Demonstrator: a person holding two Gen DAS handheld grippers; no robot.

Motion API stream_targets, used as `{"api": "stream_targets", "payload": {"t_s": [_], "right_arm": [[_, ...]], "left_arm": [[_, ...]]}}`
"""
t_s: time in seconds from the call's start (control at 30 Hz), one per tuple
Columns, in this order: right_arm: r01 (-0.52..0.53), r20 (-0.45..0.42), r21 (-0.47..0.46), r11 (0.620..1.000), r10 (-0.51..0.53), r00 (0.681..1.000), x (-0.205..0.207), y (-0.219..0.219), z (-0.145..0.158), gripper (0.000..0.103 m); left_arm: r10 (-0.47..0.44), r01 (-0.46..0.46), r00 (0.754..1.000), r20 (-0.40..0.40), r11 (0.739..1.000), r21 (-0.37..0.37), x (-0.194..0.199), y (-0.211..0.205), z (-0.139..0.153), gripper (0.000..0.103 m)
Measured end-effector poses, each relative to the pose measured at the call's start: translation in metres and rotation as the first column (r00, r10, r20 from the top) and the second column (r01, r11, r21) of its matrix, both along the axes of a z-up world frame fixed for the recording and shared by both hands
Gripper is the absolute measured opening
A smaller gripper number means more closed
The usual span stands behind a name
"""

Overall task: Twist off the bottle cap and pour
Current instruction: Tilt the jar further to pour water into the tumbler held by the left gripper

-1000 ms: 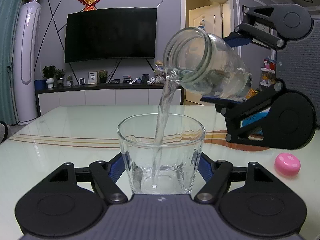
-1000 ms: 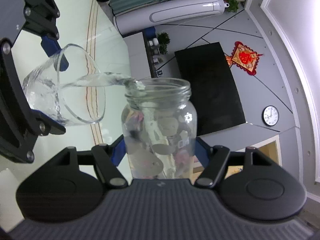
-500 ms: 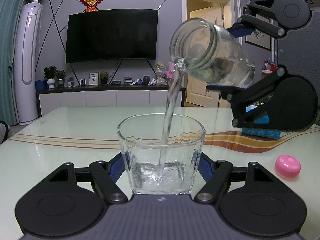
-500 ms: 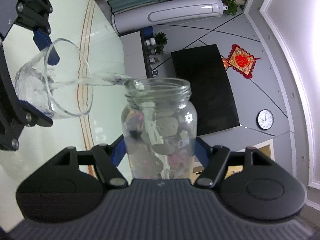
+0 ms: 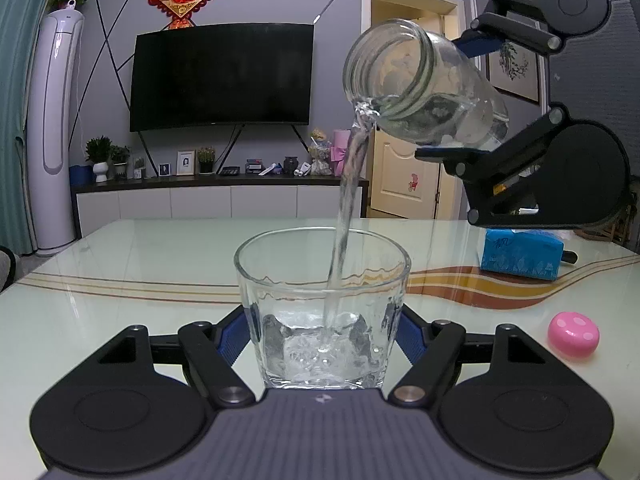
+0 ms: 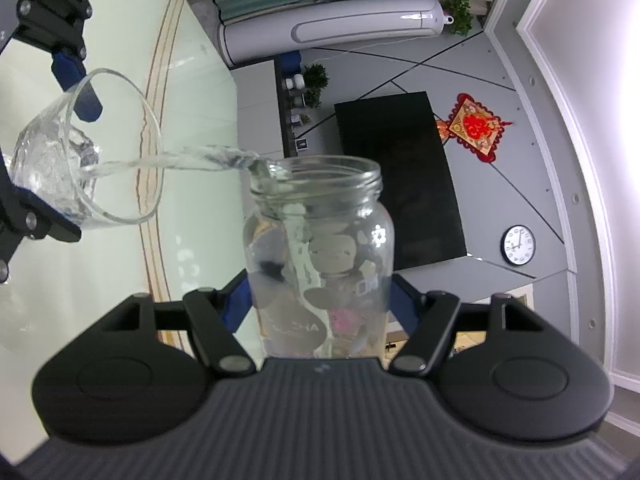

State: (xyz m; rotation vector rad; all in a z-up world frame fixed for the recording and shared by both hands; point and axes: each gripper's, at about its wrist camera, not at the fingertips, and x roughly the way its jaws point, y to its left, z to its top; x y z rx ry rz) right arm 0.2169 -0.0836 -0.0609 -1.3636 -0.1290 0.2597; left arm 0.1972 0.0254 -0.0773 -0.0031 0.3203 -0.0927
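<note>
Right claw [image 6: 320, 300] clamps the tilted bottle [image 5: 424, 84], mouth above and right of the glass [image 5: 322, 312] the left claw [image 5: 322, 340] apparently grips, water [image 5: 346, 208] streaming in.

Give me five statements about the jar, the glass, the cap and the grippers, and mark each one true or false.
1. The right gripper holds the jar tilted above the glass. True.
2. The pink cap is screwed onto the jar. False: it lies on the table, to the right of the glass.
3. Water runs from the jar's mouth into the glass. True.
4. The glass is full to the rim. False: water fills only its lower part.
5. The left gripper is open and empty. False: it is shut on the glass, which stands upright.
</note>
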Motion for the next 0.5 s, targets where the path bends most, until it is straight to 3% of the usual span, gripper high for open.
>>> {"api": "stream_targets", "payload": {"t_s": [0.5], "right_arm": [[0.002, 0.038, -0.031, 1.0, 0.0, 0.999, -0.004, -0.004, 0.01, 0.07]], "left_arm": [[-0.004, 0.004, 1.0, 0.002, 1.0, 0.004, -0.01, -0.002, -0.001, 0.076]]}}
